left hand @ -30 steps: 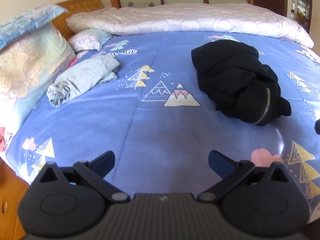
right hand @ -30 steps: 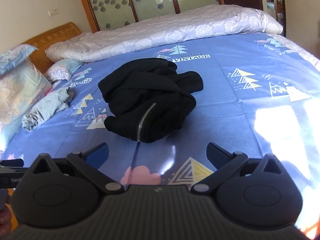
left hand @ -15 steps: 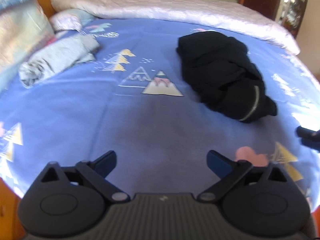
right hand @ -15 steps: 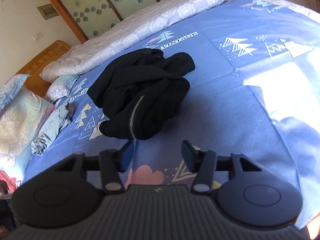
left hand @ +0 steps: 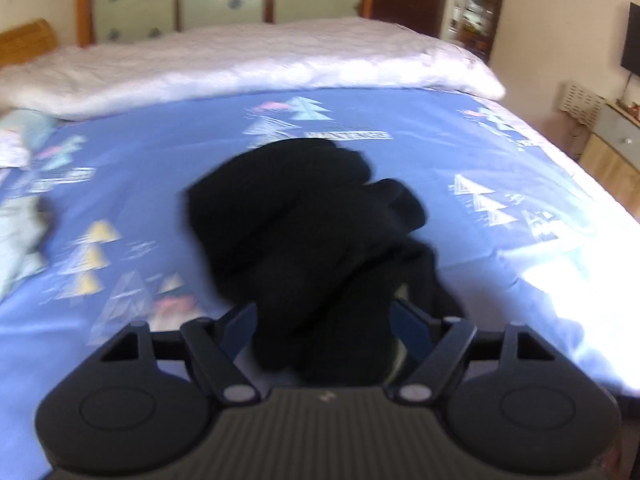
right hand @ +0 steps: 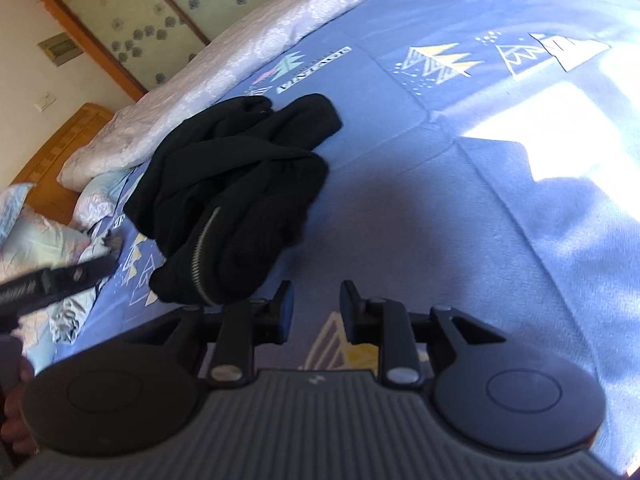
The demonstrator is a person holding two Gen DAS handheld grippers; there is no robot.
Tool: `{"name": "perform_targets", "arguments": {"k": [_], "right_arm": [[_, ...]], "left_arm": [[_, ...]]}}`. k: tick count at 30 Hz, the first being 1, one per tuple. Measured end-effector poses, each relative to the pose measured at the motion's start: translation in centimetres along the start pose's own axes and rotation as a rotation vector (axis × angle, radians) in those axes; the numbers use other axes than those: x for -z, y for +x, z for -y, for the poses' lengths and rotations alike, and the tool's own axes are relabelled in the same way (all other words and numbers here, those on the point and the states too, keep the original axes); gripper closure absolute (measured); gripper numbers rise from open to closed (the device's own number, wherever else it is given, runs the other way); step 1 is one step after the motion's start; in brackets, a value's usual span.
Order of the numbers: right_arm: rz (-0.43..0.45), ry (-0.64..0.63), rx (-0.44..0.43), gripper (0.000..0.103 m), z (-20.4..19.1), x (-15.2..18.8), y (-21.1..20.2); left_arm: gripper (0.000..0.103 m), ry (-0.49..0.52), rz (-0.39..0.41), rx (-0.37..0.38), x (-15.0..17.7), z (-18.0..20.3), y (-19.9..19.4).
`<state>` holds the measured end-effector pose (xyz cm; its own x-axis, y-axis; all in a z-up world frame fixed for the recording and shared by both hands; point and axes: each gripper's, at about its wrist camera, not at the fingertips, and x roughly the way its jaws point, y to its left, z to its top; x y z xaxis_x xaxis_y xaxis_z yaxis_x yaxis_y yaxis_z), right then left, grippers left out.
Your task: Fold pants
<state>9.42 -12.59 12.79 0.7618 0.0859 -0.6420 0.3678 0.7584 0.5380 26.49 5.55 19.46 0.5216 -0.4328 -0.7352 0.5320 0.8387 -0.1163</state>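
Pants [left hand: 312,240] sit bunched mid-frame on the bed [left hand: 400,140]. Your left claw [left hand: 324,326] is closing around the near edge, not pinching yet — grab one layer. Right claw [right hand: 316,312] narrowing, empty.

motion-blurred black pants [left hand: 312,248], grey garment [left hand: 16,240] cut off at left edge
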Motion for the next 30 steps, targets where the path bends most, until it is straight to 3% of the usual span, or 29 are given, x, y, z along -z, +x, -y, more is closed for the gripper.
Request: {"name": "perform_targets", "arguments": {"k": [2, 4, 5, 6, 7, 8, 10, 11, 14, 16, 20, 22, 24, 27, 30], "right_arm": [[-0.005, 0.032, -0.037, 0.069, 0.6, -0.5, 0.0], [-0.009, 0.085, -0.105, 0.055, 1.0, -1.0, 0.0], [-0.013, 0.11, -0.135, 0.051, 1.1, -1.2, 0.3], [-0.015, 0.127, -0.158, 0.047, 1.1, -1.5, 0.5], [-0.016, 0.132, -0.173, 0.046, 0.9, -1.8, 0.8], [-0.018, 0.126, -0.177, 0.046, 0.6, -2.1, 1.2], [-0.027, 0.104, -0.174, 0.046, -0.2, -2.5, 1.8], [-0.03, 0.098, -0.177, 0.046, -0.4, -2.7, 2.1], [-0.035, 0.122, -0.203, 0.046, -0.4, -3.1, 2.7], [-0.034, 0.136, -0.22, 0.046, -0.6, -3.1, 2.9], [-0.04, 0.117, -0.239, 0.046, -1.7, -2.8, 3.1], [-0.04, 0.096, -0.233, 0.046, -2.3, -2.7, 3.2], [-0.048, 0.08, -0.224, 0.046, -2.7, -2.7, 3.5], [-0.078, 0.074, -0.206, 0.046, -3.0, -2.5, 4.3], [-0.11, 0.049, -0.176, 0.046, -3.7, -2.4, 5.4]], "left_arm": [[0.006, -0.09, -0.029, 0.058, -2.1, -0.3, 2.9], [0.005, -0.206, -0.059, 0.086, -3.5, -1.1, 5.8], [0.018, -0.261, -0.088, 0.089, -3.9, -1.6, 7.4], [0.062, -0.301, -0.121, 0.078, -4.2, -2.2, 8.7], [0.083, -0.333, -0.159, 0.047, -4.3, -3.1, 9.7], [0.089, -0.392, -0.176, 0.045, -4.2, -4.4, 10.0], [0.091, -0.545, -0.117, 0.139, -3.2, -7.7, 8.0], [0.091, -0.562, -0.073, 0.141, -2.7, -9.0, 6.2], [0.091, -0.599, 0.078, 0.08, 0.9, -13.1, -1.1], [0.091, -0.66, 0.122, 0.057, 4.8, -16.2, -5.7], [0.091, -0.748, 0.089, 0.002, 12.8, -20.2, -11.1], [0.091, -0.755, 0.041, -0.067, 15.9, -20.7, -12.0], [0.091, -0.785, -0.002, -0.091, 18.4, -21.1, -12.0], [0.091, -0.834, -0.061, -0.066, 20.0, -21.0, -10.5], [0.088, -0.737, -0.083, -0.131, 18.8, -19.5, -9.9]]}}
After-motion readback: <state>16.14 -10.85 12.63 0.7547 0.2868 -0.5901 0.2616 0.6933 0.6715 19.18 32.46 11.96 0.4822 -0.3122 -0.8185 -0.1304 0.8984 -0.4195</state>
